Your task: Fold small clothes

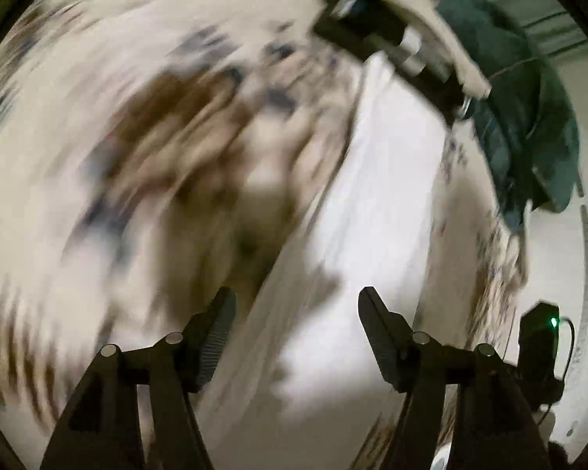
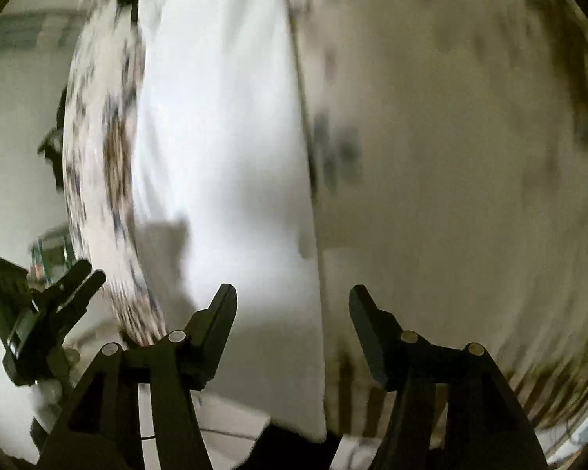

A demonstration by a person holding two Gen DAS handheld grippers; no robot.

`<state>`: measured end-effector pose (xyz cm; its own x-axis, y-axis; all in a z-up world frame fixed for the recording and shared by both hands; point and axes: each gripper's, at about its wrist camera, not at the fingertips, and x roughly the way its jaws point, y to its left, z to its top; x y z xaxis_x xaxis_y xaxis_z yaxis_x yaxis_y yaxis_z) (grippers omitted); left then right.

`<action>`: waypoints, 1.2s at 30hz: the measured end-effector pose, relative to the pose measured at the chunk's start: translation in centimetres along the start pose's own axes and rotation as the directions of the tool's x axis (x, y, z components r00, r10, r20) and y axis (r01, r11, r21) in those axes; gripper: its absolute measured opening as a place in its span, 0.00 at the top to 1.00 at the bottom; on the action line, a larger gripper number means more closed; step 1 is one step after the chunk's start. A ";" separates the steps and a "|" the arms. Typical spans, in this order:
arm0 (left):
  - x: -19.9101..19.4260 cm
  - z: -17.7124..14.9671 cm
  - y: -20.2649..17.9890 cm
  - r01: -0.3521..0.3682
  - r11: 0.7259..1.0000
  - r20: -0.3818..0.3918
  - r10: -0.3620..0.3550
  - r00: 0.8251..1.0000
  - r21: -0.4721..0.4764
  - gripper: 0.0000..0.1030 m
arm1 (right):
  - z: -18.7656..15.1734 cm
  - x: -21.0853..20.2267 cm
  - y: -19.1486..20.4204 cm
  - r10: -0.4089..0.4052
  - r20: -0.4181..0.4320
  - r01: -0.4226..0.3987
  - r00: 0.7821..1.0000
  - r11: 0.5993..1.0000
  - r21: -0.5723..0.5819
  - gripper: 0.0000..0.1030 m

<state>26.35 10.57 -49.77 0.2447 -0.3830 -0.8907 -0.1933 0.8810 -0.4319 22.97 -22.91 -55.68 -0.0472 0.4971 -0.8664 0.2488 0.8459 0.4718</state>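
Note:
Both views are blurred by motion. A white garment point(image 1: 364, 196) lies flat on a patterned cream cloth point(image 1: 98, 156) with brown and blue blotches. My left gripper point(image 1: 296, 301) is open and empty above the garment's near end. In the right wrist view the same white garment point(image 2: 223, 137) runs up the middle, on the patterned cloth point(image 2: 450, 156). My right gripper point(image 2: 292, 299) is open and empty over the garment's edge. The left gripper point(image 2: 86, 274) shows at the lower left of that view, fingers apart. The right gripper's body point(image 1: 388, 39) shows at the top of the left wrist view.
A dark green cloth point(image 1: 529, 109) lies bunched at the right in the left wrist view. A black device point(image 1: 537, 348) with a green light sits at the lower right. The cloth-covered surface ends at the left in the right wrist view, with pale floor point(image 2: 15, 156) beyond.

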 end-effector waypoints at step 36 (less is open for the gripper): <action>4.9 15.3 -7.4 0.289 0.900 0.100 -0.336 0.936 0.326 0.94 | 22.6 -9.5 2.1 0.308 0.305 -0.275 0.901 0.950 -0.145 0.94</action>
<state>43.51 6.49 -48.75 0.3888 -0.6274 -0.6747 0.2062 0.7730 -0.6000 45.78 -30.24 -50.17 0.3291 0.6495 -0.6855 0.1087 0.6950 0.7107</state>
